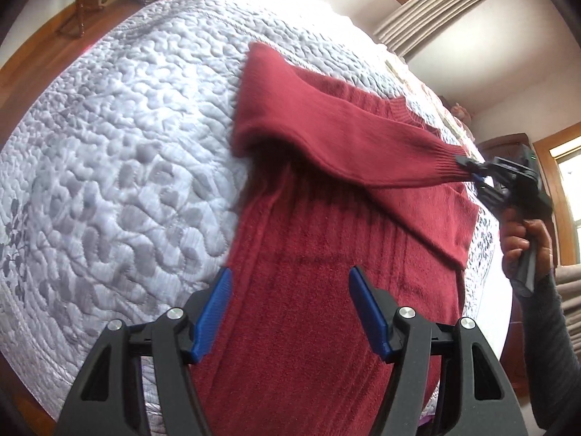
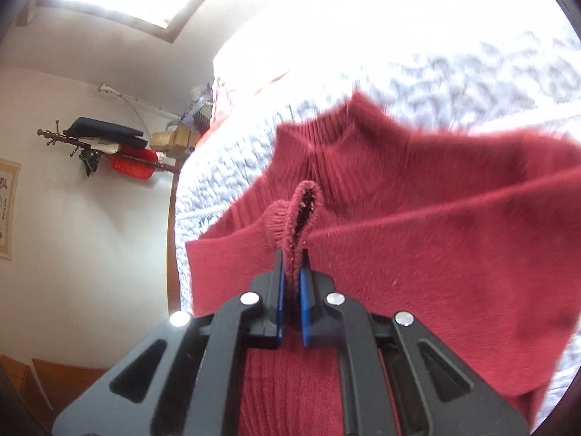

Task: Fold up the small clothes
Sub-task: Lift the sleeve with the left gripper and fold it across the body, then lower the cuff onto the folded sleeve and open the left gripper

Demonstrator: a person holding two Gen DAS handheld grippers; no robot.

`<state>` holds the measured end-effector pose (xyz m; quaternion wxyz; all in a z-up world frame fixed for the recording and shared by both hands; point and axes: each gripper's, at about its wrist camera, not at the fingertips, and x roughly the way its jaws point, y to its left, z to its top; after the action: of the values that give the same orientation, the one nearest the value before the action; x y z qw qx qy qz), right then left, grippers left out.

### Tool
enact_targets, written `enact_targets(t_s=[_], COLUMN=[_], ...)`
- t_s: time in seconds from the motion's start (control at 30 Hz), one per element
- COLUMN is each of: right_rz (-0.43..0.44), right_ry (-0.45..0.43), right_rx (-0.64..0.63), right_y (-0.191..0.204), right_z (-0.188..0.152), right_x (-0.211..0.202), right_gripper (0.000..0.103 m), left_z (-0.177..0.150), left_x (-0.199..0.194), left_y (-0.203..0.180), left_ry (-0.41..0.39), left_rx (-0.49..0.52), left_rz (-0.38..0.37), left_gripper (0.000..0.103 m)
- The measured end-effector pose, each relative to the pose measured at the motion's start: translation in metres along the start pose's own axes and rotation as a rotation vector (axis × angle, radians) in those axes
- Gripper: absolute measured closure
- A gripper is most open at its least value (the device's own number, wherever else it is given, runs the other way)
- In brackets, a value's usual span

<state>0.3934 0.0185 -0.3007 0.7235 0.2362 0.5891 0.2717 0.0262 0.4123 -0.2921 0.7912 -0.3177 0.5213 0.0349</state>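
Red sweater [image 1: 319, 290] lies spread on the quilted white bedspread [image 1: 120, 167], with one sleeve [image 1: 326, 145] lifted and drawn across the body toward the right. The right gripper [image 2: 292, 276] pinches the ribbed cuff [image 2: 301, 214] tightly between its blue pads. The left gripper [image 1: 288, 309] hovers over the near hem, fingers wide apart and empty. Sleeve-folding looks to be under way; next, I'd guess, the cuff wants laying flat across the chest before letting go.
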Motion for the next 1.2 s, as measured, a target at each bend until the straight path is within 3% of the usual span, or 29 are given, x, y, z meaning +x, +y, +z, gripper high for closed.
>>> enact_targets(t_s=[0.17, 0.33, 0.47, 0.73, 1.2], right_rz=[-0.029, -0.066, -0.088, -0.119, -0.197], right_ry=[-0.102, -0.143, -0.132, -0.107, -0.073], right_rx=[-0.007, 0.05, 0.107, 0.197, 0.224], right_y=[-0.01, -0.046, -0.081, -0.131, -0.165], right_z=[0.015, 0.009, -0.007, -0.023, -0.029], right_x=[-0.067, -0.1, -0.095, -0.069, -0.053], right_gripper=[0.098, 0.097, 0.097, 0.097, 0.097], left_z=[0.008, 0.028, 0.055, 0.11, 0.123], left_x=[-0.011, -0.005, 0.01, 0.07, 0.132], left_y=[0.001, -0.009, -0.025, -0.058, -0.058], left_ry=[-0.021, -0.041, -0.049, 0.013, 0.119], left_rx=[0.008, 0.031, 0.055, 0.063, 0.064], left_rz=[0.007, -0.008, -0.055, -0.217, -0.186], left_gripper=[0.036, 0.036, 0.036, 0.033, 0.033])
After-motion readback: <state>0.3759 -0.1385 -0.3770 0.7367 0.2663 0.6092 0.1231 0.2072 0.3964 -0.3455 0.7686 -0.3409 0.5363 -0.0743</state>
